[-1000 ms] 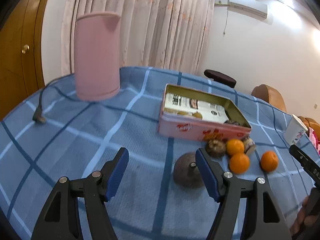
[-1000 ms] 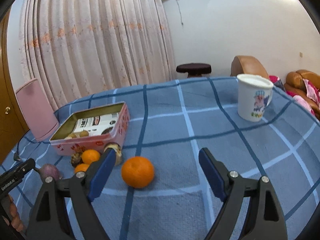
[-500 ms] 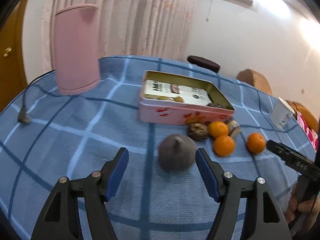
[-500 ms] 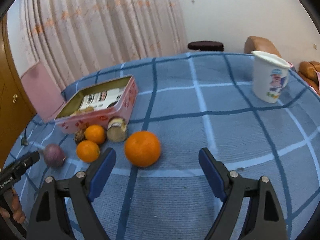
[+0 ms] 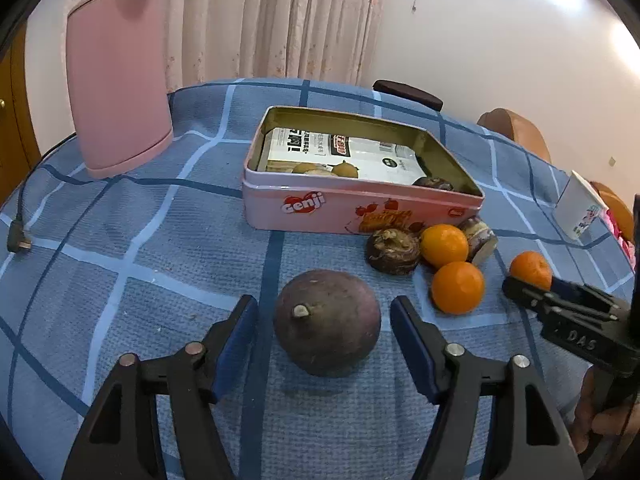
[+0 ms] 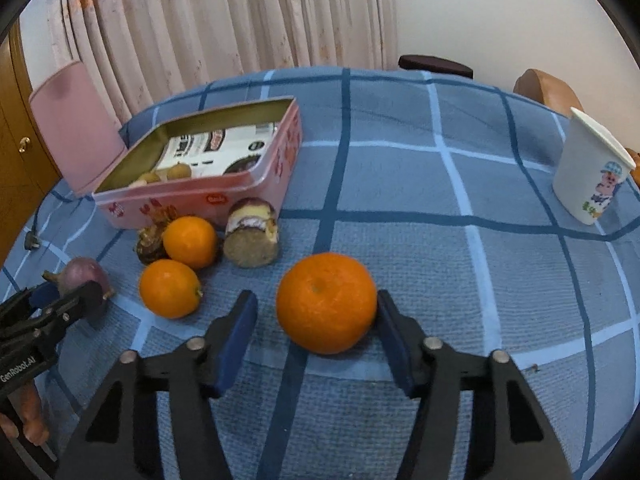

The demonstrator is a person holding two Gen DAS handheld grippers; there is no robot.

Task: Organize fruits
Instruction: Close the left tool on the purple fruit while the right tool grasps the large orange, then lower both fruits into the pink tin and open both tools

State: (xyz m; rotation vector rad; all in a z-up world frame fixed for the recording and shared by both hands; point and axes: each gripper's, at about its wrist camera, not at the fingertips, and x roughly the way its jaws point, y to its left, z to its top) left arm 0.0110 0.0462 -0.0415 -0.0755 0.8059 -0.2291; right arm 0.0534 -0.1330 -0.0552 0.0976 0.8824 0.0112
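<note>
My left gripper point(image 5: 324, 312) is open with a dark purple round fruit point(image 5: 327, 322) lying between its blue pads on the blue checked tablecloth. My right gripper point(image 6: 316, 312) is open around a large orange point(image 6: 326, 307); its right pad is at or very near the orange, the left pad stands apart. An open pink Genji tin point(image 5: 340, 204) holds a printed packet and a few small fruits. In front of it lie two small oranges point(image 5: 457, 287), a brown dried fruit point(image 5: 393, 251) and a cut fruit piece point(image 6: 251, 239).
A tall pink container point(image 5: 118, 76) stands at the back left, with a cable plug point(image 5: 18, 240) near it. A white printed cup point(image 6: 592, 174) stands at the right. Curtains and brown chairs lie beyond the table.
Both grippers have moved forward and down. The purple fruit now sits between the left pads and the large orange between the right pads.
</note>
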